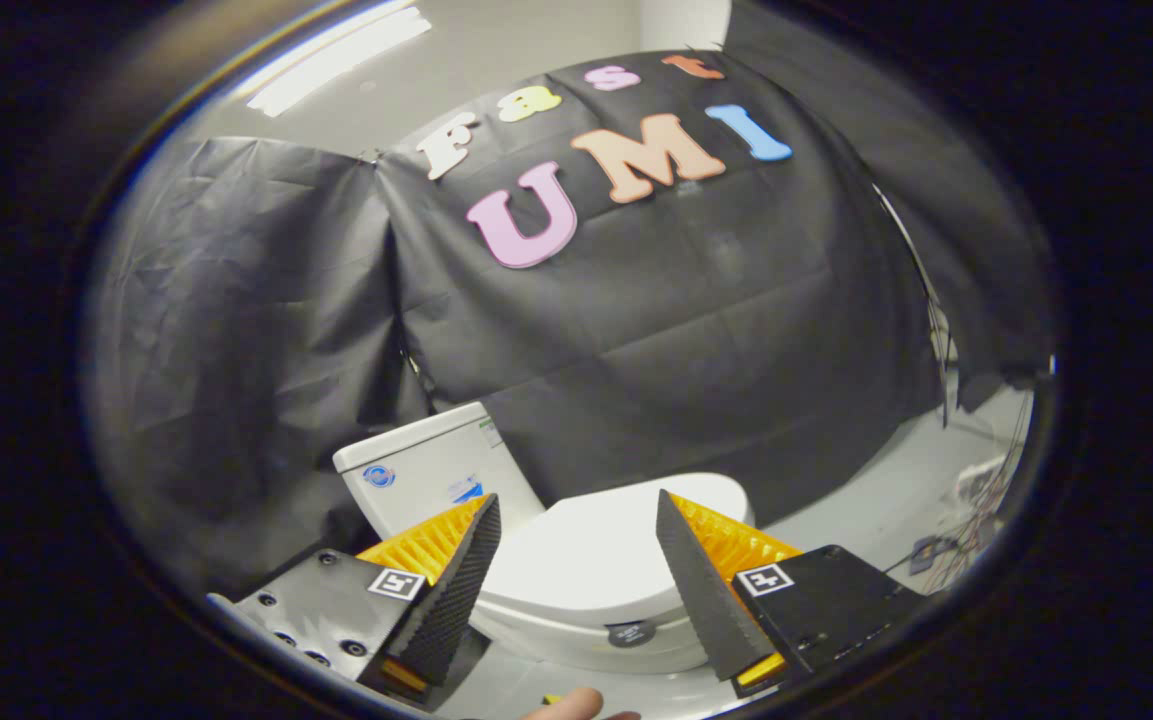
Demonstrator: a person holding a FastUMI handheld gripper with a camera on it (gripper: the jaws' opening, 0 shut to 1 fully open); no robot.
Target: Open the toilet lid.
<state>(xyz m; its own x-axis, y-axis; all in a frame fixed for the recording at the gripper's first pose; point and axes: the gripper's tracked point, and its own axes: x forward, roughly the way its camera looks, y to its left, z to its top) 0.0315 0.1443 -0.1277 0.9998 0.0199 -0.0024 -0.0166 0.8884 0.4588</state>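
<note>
Toilet lid (pixel 604 545), white, smooth and oval, lies closed flat on the white ceramic bowl (pixel 586 645), just ahead of the gripper (pixel 576 505), whose fingers stand wide apart, holding nothing. Beyond it rises the white cistern (pixel 426 475) against black cloth.

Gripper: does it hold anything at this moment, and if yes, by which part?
Nothing is held. The gripper is open, its fingers spread apart above the closed toilet lid, not touching it.

Pale floor (pixel 896 500) carries white toilet (pixel 596 590); cable tangle (pixel 976 500) lies beside booth wall.
</note>
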